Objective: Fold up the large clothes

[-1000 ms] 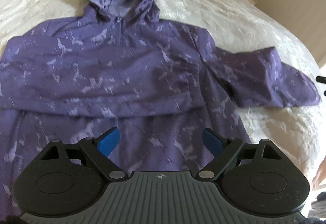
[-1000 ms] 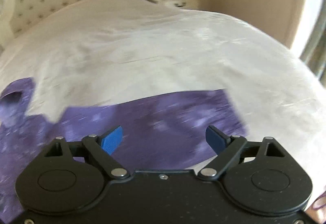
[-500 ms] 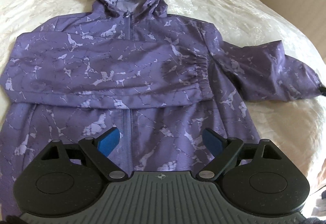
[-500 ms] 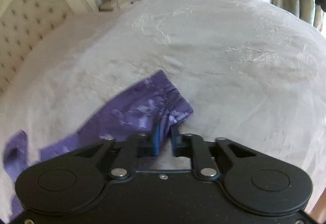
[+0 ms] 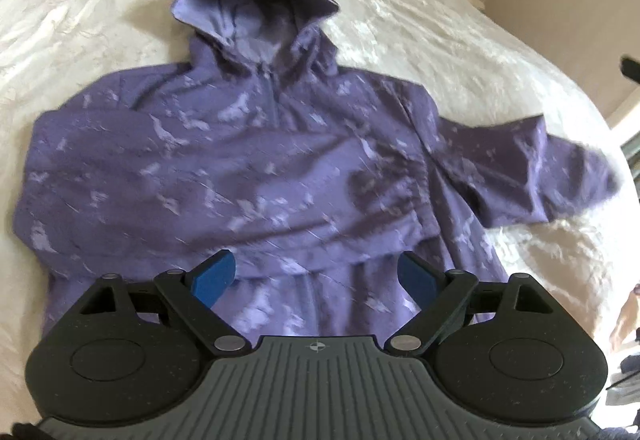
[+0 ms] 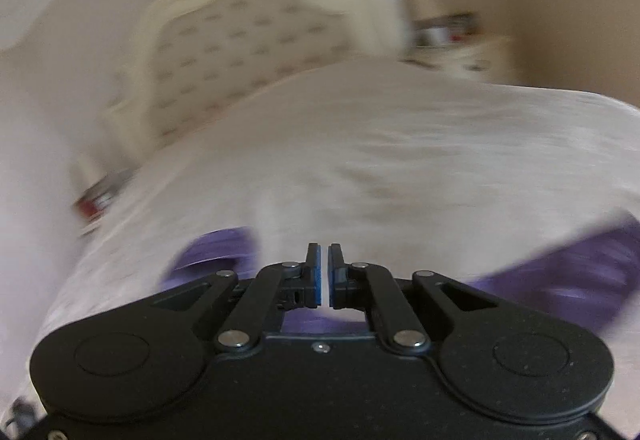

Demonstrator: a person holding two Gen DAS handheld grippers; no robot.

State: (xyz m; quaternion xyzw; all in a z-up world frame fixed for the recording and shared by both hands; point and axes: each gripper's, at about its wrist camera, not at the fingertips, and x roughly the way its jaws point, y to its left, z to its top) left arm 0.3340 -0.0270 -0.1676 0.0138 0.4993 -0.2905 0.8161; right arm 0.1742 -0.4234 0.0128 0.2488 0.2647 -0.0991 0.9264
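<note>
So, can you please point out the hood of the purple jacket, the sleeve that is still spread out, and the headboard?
hood [image 5: 256, 6], left wrist view, on its pale inner lining.
spread-out sleeve [image 5: 532, 168], left wrist view, mid-sleeve.
headboard [image 6: 240, 52], right wrist view, on the tufted panel.

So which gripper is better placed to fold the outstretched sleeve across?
Right. The right gripper, jaws nearly shut, is at the sleeve, though its grip is unclear. The left gripper hangs open over the jacket.
</note>
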